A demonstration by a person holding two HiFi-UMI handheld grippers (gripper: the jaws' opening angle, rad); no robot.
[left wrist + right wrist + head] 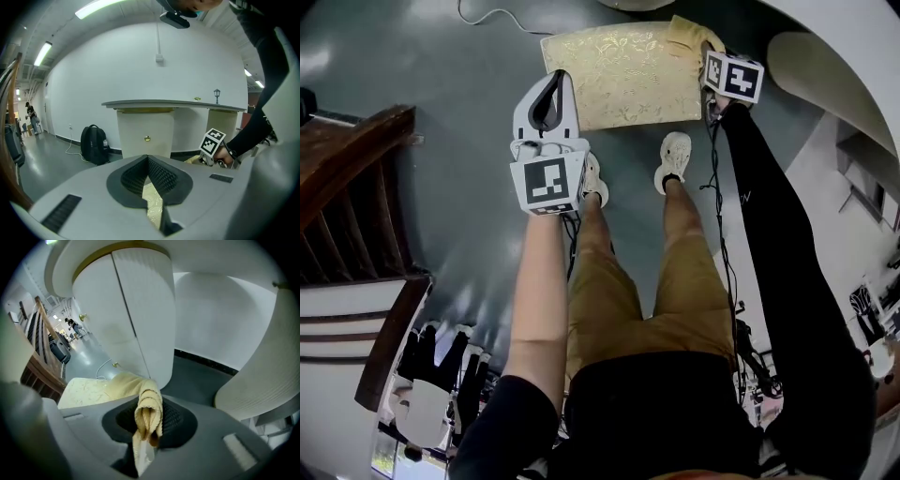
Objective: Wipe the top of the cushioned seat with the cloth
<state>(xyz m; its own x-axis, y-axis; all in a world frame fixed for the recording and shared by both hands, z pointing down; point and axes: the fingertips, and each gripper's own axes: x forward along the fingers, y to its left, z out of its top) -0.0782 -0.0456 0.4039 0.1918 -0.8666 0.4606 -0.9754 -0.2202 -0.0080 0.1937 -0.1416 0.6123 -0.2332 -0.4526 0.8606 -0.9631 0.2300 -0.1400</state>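
Pinching the yellow cloth (124, 383), the right gripper (149, 425) sat at the cushioned seat's (619, 80) upper-right corner. The left gripper (549, 98), jaws pressed together and empty, hovered at the seat's left edge.

We are seeing bright, even indoor light. In the left gripper view, ceiling strip lights (98, 6) are glowing at eleven o'clock. In the head view, the glossy floor (441, 75) is catching soft glare at ten o'clock. Fisheye distortion is bending all edges, and dark vignetting is ringing both gripper views.

The soft yellow cloth (686, 37) lies bunched up on the far right corner of the pale gold, flowery seat (623, 75).
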